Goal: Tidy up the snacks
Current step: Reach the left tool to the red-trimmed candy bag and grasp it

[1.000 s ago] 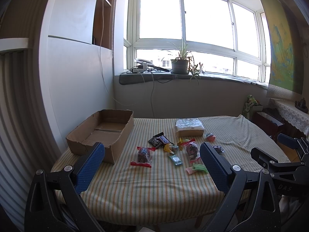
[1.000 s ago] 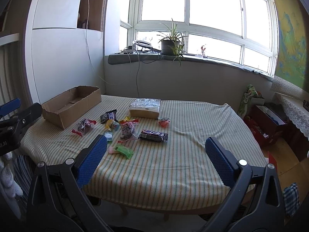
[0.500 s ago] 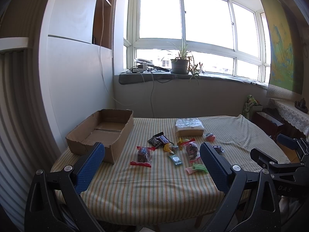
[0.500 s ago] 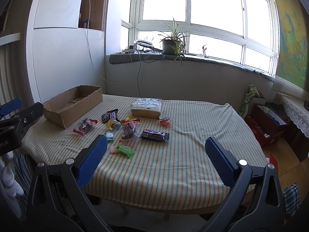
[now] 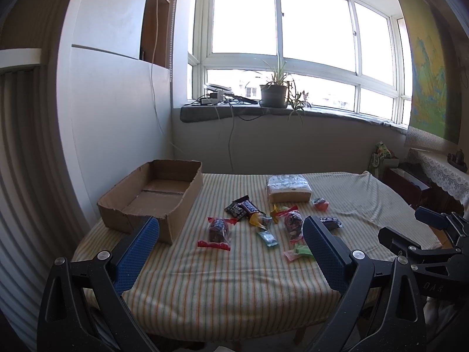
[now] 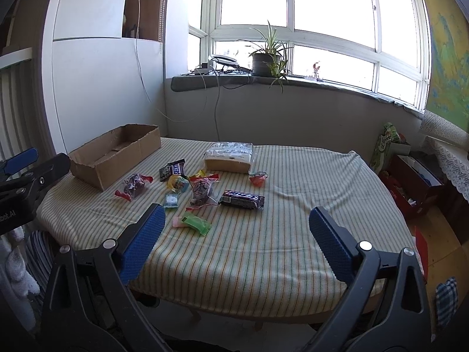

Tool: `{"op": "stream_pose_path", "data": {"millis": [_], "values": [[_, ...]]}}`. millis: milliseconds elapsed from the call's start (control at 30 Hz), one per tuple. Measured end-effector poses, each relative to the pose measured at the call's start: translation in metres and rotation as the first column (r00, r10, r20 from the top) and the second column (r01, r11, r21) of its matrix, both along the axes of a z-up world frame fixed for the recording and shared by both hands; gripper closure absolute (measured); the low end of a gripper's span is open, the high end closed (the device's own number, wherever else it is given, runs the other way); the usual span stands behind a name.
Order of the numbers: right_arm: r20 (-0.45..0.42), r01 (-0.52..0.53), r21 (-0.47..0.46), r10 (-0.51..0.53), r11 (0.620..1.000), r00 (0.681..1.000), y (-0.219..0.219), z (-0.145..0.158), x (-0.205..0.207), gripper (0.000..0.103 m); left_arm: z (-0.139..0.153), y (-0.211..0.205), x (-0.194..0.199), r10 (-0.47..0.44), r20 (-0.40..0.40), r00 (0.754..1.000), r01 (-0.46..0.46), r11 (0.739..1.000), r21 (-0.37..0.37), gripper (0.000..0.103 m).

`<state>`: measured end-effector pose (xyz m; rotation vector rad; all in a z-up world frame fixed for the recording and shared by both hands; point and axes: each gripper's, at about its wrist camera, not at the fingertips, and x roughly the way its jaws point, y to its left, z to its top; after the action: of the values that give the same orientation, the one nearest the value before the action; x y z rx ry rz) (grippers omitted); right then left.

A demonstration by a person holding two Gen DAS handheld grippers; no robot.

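Observation:
An empty cardboard box point(image 5: 152, 196) point(image 6: 117, 154) stands at the table's left. Several wrapped snacks lie mid-table: a red-ended candy bag point(image 5: 218, 230) point(image 6: 134, 186), a Snickers pack point(image 5: 241, 206) point(image 6: 173, 169), a dark chocolate bar point(image 6: 241, 199), a green candy point(image 6: 193, 223) point(image 5: 300, 250), and a clear packet of biscuits point(image 5: 288, 187) point(image 6: 230, 157). My left gripper point(image 5: 231, 252) is open and empty before the table's near edge. My right gripper point(image 6: 237, 240) is open and empty, above the near edge.
The table wears a striped cloth point(image 6: 263, 249). A potted plant point(image 5: 274, 94) and cables sit on the windowsill behind. A white wall panel point(image 5: 117, 117) stands left of the box. Red boxes and bags point(image 6: 410, 176) stand on the floor at the right.
Both grippers have barely moved; the right wrist view has shifted slightly closer to the table. Nothing was taken hold of.

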<state>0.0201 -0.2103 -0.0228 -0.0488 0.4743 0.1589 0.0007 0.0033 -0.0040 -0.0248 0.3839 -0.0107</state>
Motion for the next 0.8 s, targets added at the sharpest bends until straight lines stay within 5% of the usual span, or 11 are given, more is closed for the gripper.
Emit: {"op": "stream_pose_path", "data": {"millis": [500,800], "values": [[-0.207,-0.157,0.041,0.162,0.987,0.965,0.001,-0.045,0.053,0.038,-0.049,0.033,0.049,-0.034,-0.191,0.981,0.013,0.994,-0.113,0.032],[-0.328,-0.274,0.059,0.278,0.96,0.903,0.019,-0.068,0.096,0.056,-0.071,0.038,0.092,-0.075,-0.275,0.959,0.036,0.989,-0.147,0.046]]}}
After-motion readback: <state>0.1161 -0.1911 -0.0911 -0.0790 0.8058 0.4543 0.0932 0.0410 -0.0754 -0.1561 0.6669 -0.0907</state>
